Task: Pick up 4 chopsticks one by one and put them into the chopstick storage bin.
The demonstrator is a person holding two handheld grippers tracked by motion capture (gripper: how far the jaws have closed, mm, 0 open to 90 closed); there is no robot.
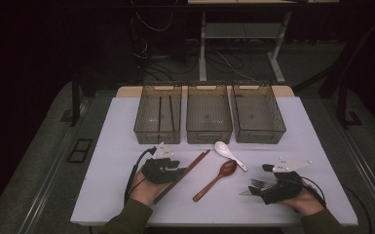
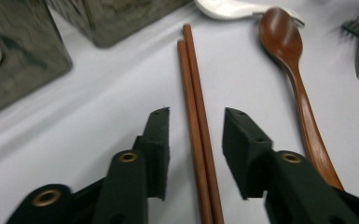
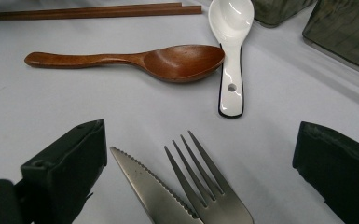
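A pair of brown chopsticks (image 1: 187,173) (image 2: 193,93) lies side by side on the white table (image 1: 117,146). My left gripper (image 1: 175,169) (image 2: 196,114) straddles them, open, with a gap between each pad and the sticks. A wooden spoon (image 1: 219,176) (image 3: 177,60) and a white ceramic spoon (image 1: 230,153) (image 3: 231,28) lie in the middle, their bowls touching. My right gripper (image 1: 262,181) (image 3: 200,128) stands wide open near the front right. A steel fork (image 3: 205,186) and a serrated knife (image 3: 149,186) lie between its jaws, untouched.
Three clear plastic bins (image 1: 158,114) (image 1: 209,113) (image 1: 258,112) stand in a row at the table's far side. The left bin holds thin dark sticks. The person's hands rest near the front edge. Beyond the table are dark floor, cables and desk legs.
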